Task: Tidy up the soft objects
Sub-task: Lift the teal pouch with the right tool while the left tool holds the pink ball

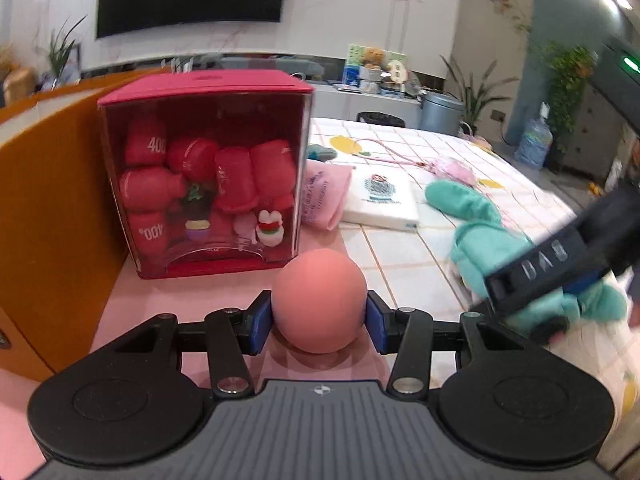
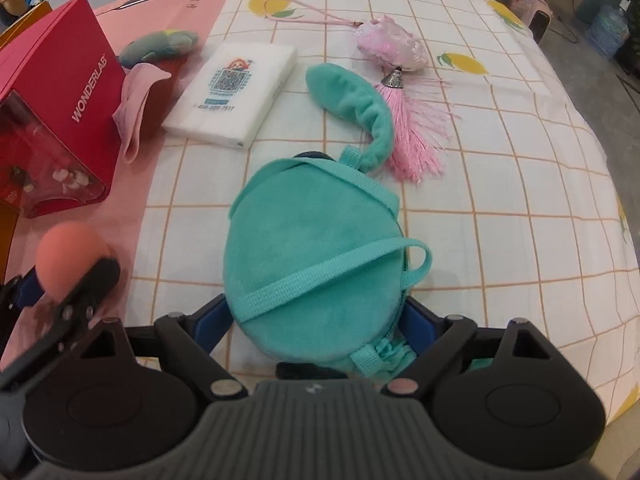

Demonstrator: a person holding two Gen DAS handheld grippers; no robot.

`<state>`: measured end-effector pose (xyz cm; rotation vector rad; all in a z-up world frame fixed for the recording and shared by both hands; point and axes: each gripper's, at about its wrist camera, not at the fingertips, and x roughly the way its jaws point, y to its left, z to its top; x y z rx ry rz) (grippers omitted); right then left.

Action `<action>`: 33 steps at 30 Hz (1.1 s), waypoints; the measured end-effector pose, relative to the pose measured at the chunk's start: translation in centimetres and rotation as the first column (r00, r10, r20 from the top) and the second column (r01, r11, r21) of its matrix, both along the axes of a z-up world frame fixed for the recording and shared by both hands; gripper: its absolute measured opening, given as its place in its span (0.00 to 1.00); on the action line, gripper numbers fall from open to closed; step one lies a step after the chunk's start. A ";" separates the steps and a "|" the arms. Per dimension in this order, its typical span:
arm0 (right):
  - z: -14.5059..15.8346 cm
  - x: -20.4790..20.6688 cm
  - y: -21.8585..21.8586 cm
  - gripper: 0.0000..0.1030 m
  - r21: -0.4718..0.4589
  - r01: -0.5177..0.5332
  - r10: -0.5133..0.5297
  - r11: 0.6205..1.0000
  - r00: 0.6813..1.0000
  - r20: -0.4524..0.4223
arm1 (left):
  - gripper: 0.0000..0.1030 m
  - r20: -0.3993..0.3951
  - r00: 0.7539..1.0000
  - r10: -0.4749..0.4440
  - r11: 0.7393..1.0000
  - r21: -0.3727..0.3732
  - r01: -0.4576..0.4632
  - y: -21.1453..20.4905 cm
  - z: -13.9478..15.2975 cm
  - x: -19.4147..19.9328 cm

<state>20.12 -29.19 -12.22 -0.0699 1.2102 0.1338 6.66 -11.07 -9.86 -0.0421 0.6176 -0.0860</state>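
My left gripper (image 1: 319, 318) is shut on a pink foam ball (image 1: 319, 300), held just above the pink mat in front of a red box. The ball also shows in the right wrist view (image 2: 68, 258), held by the left gripper (image 2: 66, 280). My right gripper (image 2: 316, 320) is shut on a teal plush bag with straps (image 2: 308, 256), which rests on the checked cloth. The teal plush (image 1: 480, 220) and the right gripper's body (image 1: 560, 264) show at the right of the left wrist view.
A red clear-fronted box (image 1: 208, 184) (image 2: 60, 120) of red plush items stands at the left. A white tissue pack (image 2: 236, 92), a pink cloth (image 2: 136, 108), a pink tasselled sachet (image 2: 392, 46) and a small blue-green plush (image 2: 160, 46) lie on the table. An orange box (image 1: 48, 208) stands far left.
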 end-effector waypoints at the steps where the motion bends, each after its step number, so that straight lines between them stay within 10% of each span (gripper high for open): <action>1: 0.0 0.0 0.0 0.92 0.002 0.002 -0.002 1.000 1.000 0.003 | 0.55 0.008 1.000 -0.007 1.000 0.021 0.006 -0.2 0.1 0.0; 14: -0.6 1.8 0.3 0.98 0.003 -0.014 0.014 1.000 1.000 0.021 | 0.77 0.001 1.000 -0.010 0.999 0.042 0.009 -1.2 -0.8 2.1; 19: -0.5 2.2 0.1 0.97 0.014 -0.002 0.001 1.000 1.000 0.026 | 0.75 -0.010 1.000 0.009 1.000 -0.020 -0.009 -0.7 -0.4 3.0; 22: -0.3 2.1 0.0 0.88 0.020 0.011 -0.012 1.000 0.999 0.032 | 0.56 0.002 1.000 0.024 1.000 -0.019 -0.024 -0.6 -0.4 3.2; 33: 1.2 0.6 0.2 0.83 0.041 -0.021 0.018 0.999 0.997 0.076 | 0.53 0.030 1.000 -0.006 1.000 -0.011 0.007 -0.9 0.1 2.7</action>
